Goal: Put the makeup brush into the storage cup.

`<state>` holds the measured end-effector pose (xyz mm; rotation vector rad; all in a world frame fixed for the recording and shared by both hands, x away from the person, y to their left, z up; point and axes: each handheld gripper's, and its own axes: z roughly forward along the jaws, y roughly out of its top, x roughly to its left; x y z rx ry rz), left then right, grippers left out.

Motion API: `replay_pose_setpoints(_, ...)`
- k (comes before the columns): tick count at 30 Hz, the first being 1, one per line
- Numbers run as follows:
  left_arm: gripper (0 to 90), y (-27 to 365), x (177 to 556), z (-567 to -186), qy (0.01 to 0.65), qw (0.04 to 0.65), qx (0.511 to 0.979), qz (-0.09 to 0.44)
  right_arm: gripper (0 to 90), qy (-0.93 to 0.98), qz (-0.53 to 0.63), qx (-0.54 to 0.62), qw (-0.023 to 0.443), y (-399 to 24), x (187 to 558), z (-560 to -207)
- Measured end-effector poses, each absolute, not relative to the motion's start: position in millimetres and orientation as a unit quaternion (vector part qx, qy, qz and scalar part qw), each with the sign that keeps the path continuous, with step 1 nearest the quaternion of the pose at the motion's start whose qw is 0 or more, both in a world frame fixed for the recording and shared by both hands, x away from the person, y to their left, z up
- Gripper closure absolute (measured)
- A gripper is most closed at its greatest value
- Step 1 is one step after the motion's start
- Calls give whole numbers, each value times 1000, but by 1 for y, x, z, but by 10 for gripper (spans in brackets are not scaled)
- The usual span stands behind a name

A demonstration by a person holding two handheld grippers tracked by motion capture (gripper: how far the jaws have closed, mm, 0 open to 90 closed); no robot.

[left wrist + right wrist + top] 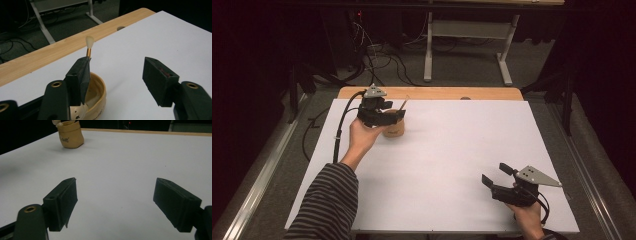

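Left gripper view: my left gripper (pixel 116 77) gapes wide, gripping nothing – one jaw hides the brush (pixel 89 46) handle inside the tan cup (pixel 98 93). Right gripper (pixel 115 203) wide apart too, empty, over white table (pixel 125 157); cup top cut off there.

At your twelve o'clock the wooden table edge (pixel 437 93) borders the white sheet (pixel 452 150); beyond it stands a grey metal frame (pixel 467 30), cables (pixel 377 55) at eleven.

Two grippers were at the table: the left gripper (pixel 384 111) at the far left, the right gripper (pixel 496 174) at the near right. One tan cup (pixel 394 125) stood far left on one white table (pixel 452 150). One brush (pixel 89 46) rose from the cup. Two hands held the grippers, one each. One striped sleeve (pixel 329 202) showed near left.
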<state>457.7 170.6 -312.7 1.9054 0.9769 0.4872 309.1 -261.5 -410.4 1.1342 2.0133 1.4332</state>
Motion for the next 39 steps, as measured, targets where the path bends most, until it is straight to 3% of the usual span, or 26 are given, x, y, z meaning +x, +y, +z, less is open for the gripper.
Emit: replay_pose_setpoints(39,334,182,434,-307,381,470,773,188,209,725,513,408,211,-261,310,-411)
